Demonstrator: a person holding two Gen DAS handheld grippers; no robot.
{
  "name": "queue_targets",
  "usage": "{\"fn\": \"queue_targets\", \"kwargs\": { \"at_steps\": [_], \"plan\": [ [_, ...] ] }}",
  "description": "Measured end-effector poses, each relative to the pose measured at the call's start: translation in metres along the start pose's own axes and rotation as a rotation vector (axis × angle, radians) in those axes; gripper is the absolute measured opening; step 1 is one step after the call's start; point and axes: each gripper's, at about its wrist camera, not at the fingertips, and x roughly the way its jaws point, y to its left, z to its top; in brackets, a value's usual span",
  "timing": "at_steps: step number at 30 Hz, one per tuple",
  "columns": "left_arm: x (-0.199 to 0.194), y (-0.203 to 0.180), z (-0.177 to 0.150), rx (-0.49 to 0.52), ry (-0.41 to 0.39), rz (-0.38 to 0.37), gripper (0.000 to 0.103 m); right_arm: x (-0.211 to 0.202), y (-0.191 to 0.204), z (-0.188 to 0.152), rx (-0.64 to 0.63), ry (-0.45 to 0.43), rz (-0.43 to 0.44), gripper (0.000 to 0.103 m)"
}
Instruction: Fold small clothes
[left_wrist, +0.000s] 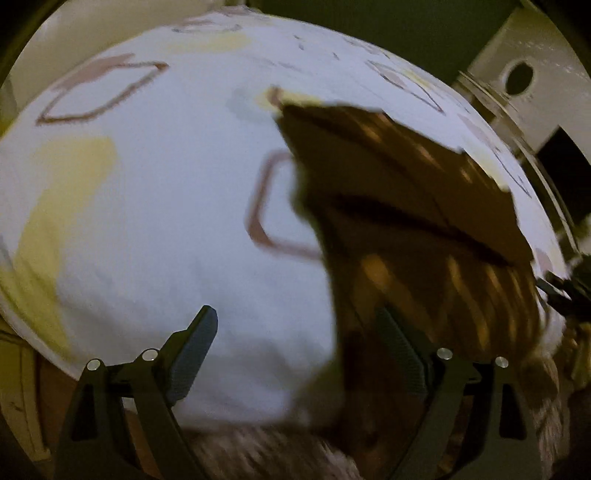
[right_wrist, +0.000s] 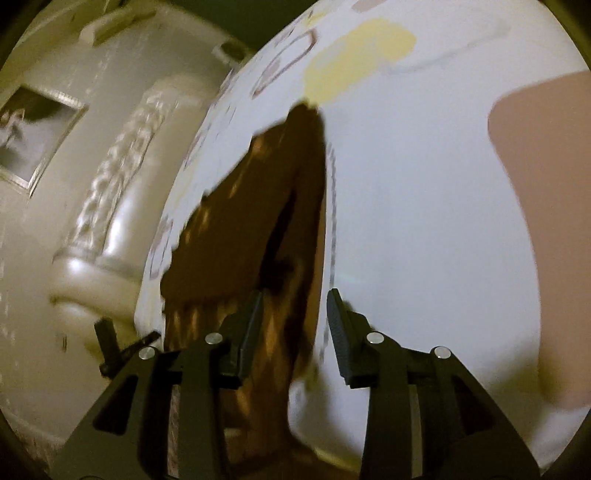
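A brown patterned garment (left_wrist: 424, 221) lies on a white bed sheet (left_wrist: 166, 221) with yellow patches and pink outlines. Part of it is folded over itself, and its near end hangs over the bed's edge. My left gripper (left_wrist: 297, 325) is open above the sheet; its right finger (left_wrist: 399, 350) is over the garment's near part. In the right wrist view the same garment (right_wrist: 240, 221) runs away from me on the sheet (right_wrist: 424, 221). My right gripper (right_wrist: 295, 306) is open, its left finger (right_wrist: 247, 325) over the cloth. Both views are blurred.
A cream padded headboard (right_wrist: 118, 166) and a framed picture (right_wrist: 33, 136) stand left of the bed. A pink patch (right_wrist: 546, 184) marks the sheet at the right. White furniture with a round hole (left_wrist: 517, 77) stands beyond the bed's far right. A fuzzy rug (left_wrist: 258, 454) lies below.
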Motion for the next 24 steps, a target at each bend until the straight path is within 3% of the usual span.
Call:
{"fn": "queue_targets", "kwargs": {
  "at_steps": [5, 12, 20, 24],
  "plan": [
    [0.009, -0.016, -0.018, 0.010, 0.053, -0.063, 0.087, -0.001, -0.004, -0.027, 0.008, 0.094, 0.092, 0.035],
    [0.022, -0.009, -0.020, -0.103, 0.082, -0.105, 0.087, -0.001, 0.008, -0.053, -0.081, 0.214, 0.138, 0.038],
    [0.031, -0.041, -0.026, 0.063, 0.158, -0.103, 0.086, 0.014, 0.027, -0.068, -0.197, 0.318, 0.107, 0.044],
    [0.034, -0.050, -0.027, 0.081, 0.157, -0.065, 0.083, 0.035, 0.037, -0.082, -0.248, 0.394, 0.071, 0.044]
  ]
}}
